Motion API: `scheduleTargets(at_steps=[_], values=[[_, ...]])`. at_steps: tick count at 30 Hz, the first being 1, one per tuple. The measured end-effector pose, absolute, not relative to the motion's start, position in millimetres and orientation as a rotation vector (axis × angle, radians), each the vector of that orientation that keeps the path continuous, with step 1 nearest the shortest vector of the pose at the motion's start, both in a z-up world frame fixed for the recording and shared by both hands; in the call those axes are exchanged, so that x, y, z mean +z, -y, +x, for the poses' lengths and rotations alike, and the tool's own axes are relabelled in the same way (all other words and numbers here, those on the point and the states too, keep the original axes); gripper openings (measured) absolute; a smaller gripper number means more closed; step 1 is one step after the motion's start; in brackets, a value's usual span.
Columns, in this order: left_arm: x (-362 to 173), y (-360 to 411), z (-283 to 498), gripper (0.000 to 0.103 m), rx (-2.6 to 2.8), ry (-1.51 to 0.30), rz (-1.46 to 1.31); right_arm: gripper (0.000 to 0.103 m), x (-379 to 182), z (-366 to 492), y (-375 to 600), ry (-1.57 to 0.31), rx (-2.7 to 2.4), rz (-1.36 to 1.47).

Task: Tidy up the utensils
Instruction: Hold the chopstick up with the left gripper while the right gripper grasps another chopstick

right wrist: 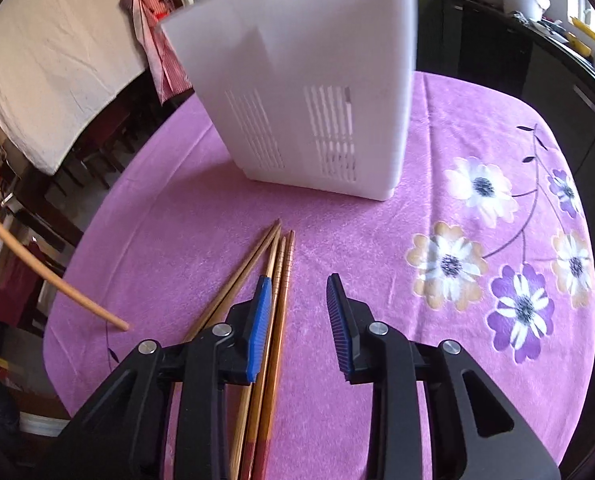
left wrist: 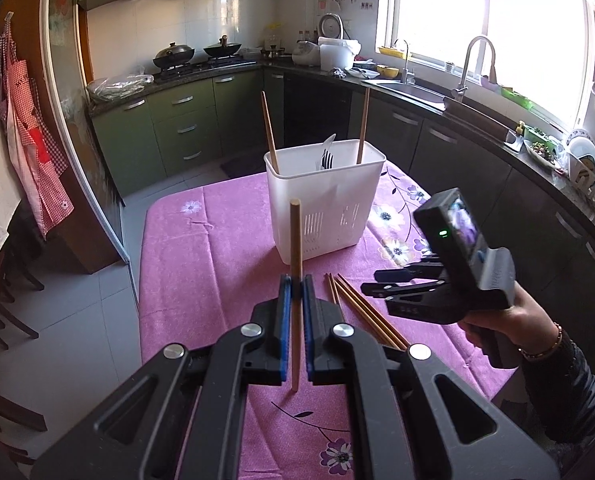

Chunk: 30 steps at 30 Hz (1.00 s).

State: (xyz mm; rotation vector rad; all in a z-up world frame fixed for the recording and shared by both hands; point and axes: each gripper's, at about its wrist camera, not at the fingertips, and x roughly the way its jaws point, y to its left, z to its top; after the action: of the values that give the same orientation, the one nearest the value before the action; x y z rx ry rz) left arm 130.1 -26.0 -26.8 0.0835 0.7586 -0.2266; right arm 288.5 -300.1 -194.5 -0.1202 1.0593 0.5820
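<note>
My left gripper (left wrist: 296, 285) is shut on a wooden chopstick (left wrist: 296, 240) and holds it upright above the purple tablecloth, short of the white utensil holder (left wrist: 321, 208). Two chopsticks (left wrist: 269, 128) and some cutlery (left wrist: 326, 158) stand in the holder. My right gripper (right wrist: 297, 292) is open just above several loose chopsticks (right wrist: 275, 264) lying on the cloth; its left finger (right wrist: 259, 320) hangs over them. The holder (right wrist: 309, 80) stands just beyond. The held chopstick's lower end (right wrist: 57, 284) shows at the left. The right gripper also shows in the left wrist view (left wrist: 371, 282).
The table (left wrist: 201, 248) has a purple flowered cloth and its edges fall off on the left and far side. Kitchen counters with a sink (left wrist: 413, 90) and stove (left wrist: 201, 62) run behind. Dark chairs (left wrist: 5, 292) stand at the left.
</note>
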Motion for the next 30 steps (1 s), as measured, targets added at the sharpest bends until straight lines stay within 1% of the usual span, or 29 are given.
scheduleTargets(at_steps=[5,13,17,22,30], values=[[-26.5,25.9,128.7,0.006,-0.232,-0.758,0.087,0.024,-206.8,297.3,285.8,-1.083,0.532,-0.191],[-26.2,25.6,128.4,0.006,-0.230,-0.760,0.082,0.024,-209.3,294.3,274.9,-1.083,0.501,-0.256],[-27.4,24.5,130.2,0.006,-0.229,-0.765,0.081,0.024,-210.4,290.1,273.0,-1.077,0.507,-0.256],[-27.8,23.3,131.3,0.006,-0.230,-0.770,0.083,0.024,-197.8,289.1,284.5,-1.041,0.529,-0.207],[-28.2,21.4,131.2,0.006,-0.229,-0.771,0.084,0.024,-208.1,296.5,275.0,-1.085,0.527,-0.261]])
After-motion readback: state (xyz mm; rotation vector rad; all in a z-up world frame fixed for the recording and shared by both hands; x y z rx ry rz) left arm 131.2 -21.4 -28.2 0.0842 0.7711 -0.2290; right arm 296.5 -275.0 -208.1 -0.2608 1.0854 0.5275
